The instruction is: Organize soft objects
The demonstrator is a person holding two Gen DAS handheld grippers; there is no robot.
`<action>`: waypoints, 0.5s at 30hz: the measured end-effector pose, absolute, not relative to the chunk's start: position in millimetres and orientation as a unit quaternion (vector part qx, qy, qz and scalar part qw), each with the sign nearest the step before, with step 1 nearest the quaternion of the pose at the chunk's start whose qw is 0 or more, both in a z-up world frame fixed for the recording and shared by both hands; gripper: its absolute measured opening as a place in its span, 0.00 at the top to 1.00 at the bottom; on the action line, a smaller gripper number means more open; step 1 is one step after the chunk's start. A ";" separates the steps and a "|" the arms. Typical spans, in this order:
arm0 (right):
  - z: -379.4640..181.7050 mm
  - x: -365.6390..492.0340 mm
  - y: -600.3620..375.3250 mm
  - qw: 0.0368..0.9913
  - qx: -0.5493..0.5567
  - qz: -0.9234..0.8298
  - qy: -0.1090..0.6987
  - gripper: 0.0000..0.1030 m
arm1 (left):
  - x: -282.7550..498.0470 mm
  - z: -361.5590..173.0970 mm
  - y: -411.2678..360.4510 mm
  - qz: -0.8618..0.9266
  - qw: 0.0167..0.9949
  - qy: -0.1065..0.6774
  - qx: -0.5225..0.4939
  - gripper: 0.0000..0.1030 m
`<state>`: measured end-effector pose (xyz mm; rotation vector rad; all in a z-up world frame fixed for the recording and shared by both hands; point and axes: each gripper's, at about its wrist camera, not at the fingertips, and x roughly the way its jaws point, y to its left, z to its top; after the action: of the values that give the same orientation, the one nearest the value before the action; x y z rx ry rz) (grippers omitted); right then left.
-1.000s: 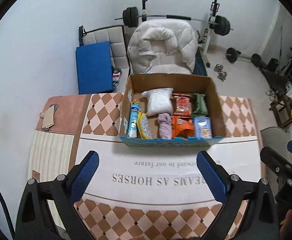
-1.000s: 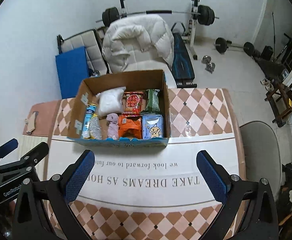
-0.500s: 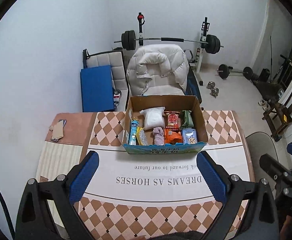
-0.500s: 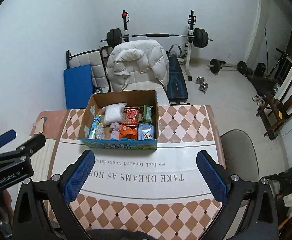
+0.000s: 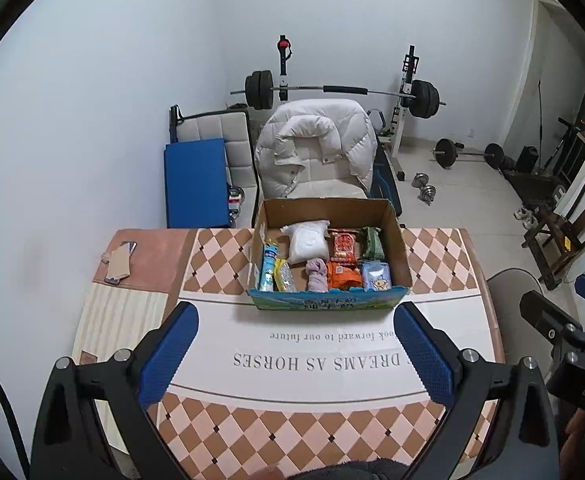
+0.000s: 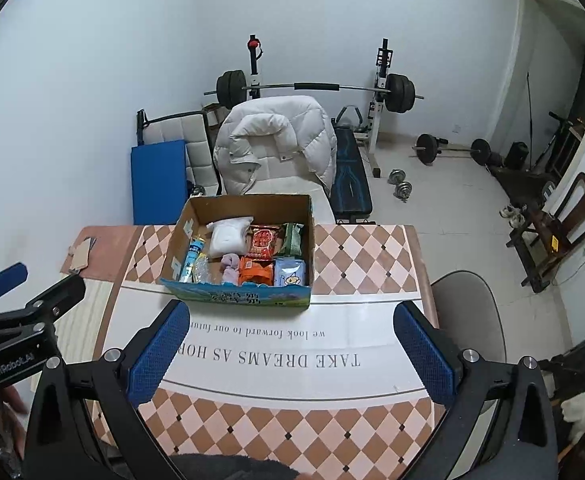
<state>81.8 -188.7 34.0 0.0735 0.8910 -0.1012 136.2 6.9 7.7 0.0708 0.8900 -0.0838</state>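
Above table (image 5: 220,420), both tools spread, empty

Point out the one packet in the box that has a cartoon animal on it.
The pale blue packet at the front right corner of the cardboard box, beside the orange packet; no other shows an animal.

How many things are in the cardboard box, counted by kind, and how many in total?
Inside the cardboard box:
Printed packets: 6 (blue tube packet, yellow-clear packet, red packet, green packet, orange packet, light blue packet)
White soft bag: 1
Pink rolled cloth: 1
Total: 8
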 end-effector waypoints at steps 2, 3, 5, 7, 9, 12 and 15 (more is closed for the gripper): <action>32.6 86.3 -190.4 0.900 0.038 -0.050 0.431 0.00 | 138.2 7.5 5.4 -0.041 0.903 0.426 0.038 0.00; 32.5 87.8 -190.8 0.901 0.041 -0.049 0.429 0.00 | 139.1 7.7 5.0 -0.039 0.905 0.422 0.039 0.00; 32.1 92.1 -190.0 0.903 0.041 -0.051 0.424 0.00 | 140.3 9.6 6.6 -0.036 0.907 0.418 0.038 0.00; 33.5 96.6 -187.4 0.906 0.030 -0.061 0.417 0.00 | 143.8 9.9 7.2 -0.034 0.909 0.413 0.036 0.00; 34.5 101.6 -186.9 0.908 0.028 -0.064 0.414 0.00 | 148.1 9.5 7.3 -0.032 0.910 0.412 0.035 0.00; 33.8 109.5 -185.3 0.908 0.023 -0.069 0.413 0.00 | 153.8 6.7 7.1 -0.030 0.911 0.411 0.036 0.00; 33.3 115.8 -186.3 0.908 0.024 -0.069 0.412 0.00 | 158.6 4.8 6.7 -0.029 0.910 0.413 0.032 0.00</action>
<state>115.8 -186.3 33.3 0.0503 0.8508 -0.1425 158.6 6.7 4.8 0.0661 0.8524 -0.0597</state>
